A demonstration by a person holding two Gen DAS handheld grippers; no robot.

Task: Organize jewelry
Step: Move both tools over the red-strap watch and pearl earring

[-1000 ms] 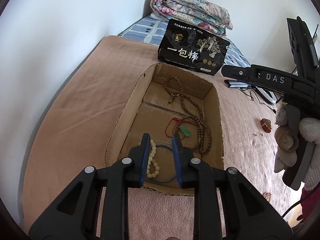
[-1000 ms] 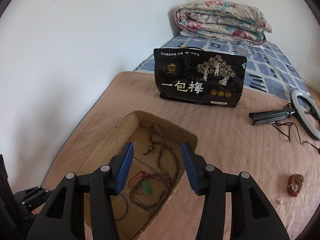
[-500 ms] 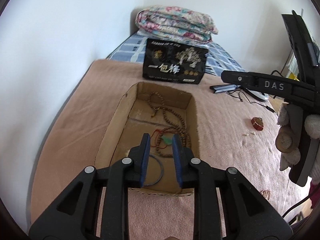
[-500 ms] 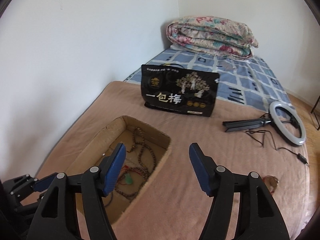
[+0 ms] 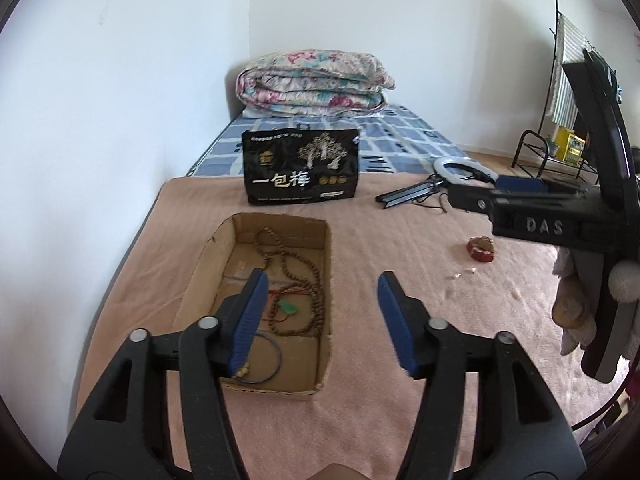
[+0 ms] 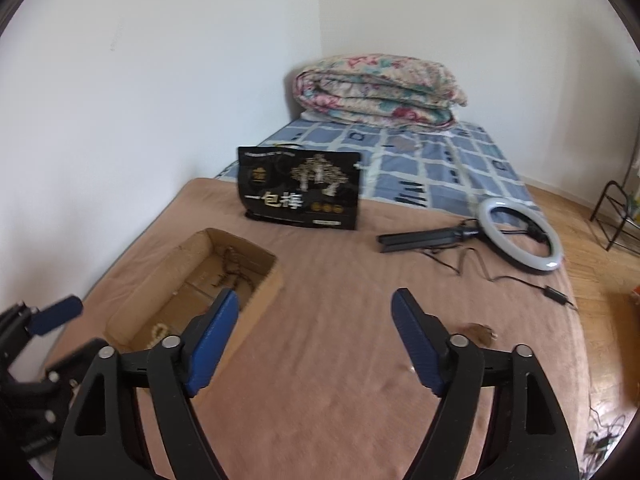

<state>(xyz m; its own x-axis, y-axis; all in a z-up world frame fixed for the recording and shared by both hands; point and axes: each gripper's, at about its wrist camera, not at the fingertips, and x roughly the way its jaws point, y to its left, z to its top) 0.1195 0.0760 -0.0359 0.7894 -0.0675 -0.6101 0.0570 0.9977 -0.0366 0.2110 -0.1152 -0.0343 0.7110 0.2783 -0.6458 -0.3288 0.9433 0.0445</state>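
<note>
A shallow cardboard box [image 5: 327, 264] lies on the pink blanket. It holds a long brown bead necklace [image 5: 298, 276], a green pendant on red cord [image 5: 289, 309], a blue bangle [image 5: 276, 354] and a cream bead bracelet [image 6: 158, 330]. My left gripper [image 5: 320, 308] is open and empty, above the box's near right side. My right gripper [image 6: 314, 326] is open and empty, above bare blanket right of the box [image 6: 264, 296]. A red-brown bracelet [image 5: 481, 247] lies on the blanket to the right; it also shows in the right wrist view [image 6: 478, 331].
A black snack bag [image 5: 302, 172] stands behind the box. A ring light on a folded tripod [image 6: 516, 238] with cables lies at the right. A folded floral quilt [image 5: 314, 84] sits at the bed's far end. A wall runs along the left. A metal rack [image 5: 556, 152] stands far right.
My left gripper opened, let the cream bracelet drop into the box, and drew back and up. My right gripper rose and swung right, away from the box, jaws wider.
</note>
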